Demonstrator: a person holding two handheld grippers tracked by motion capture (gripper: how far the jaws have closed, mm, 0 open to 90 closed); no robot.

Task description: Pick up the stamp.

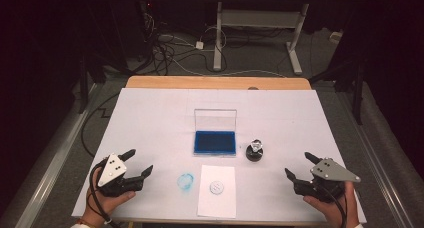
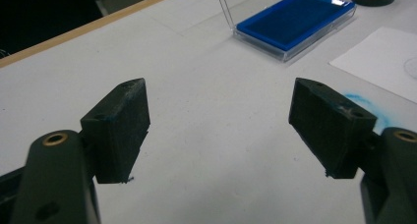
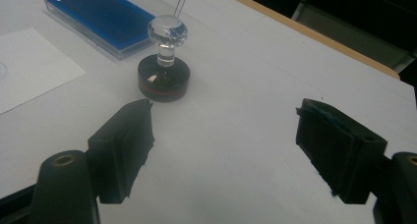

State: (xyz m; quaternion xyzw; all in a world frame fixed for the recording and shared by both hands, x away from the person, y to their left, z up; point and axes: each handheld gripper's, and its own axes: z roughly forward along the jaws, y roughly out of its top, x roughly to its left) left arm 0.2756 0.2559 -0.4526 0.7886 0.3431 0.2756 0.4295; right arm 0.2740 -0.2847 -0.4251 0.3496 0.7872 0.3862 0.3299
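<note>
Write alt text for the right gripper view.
The right gripper holds its two black jaws open and empty over a white table. Beyond them stands a round black stamp with a clear knob, and farther back an open blue ink pad beside a white paper sheet.

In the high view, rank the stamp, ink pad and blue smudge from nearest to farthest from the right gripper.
From the right gripper:
1. Stamp, standing just right of the pad.
2. Ink pad, centre, lid open.
3. Blue smudge, left of the paper.
</note>
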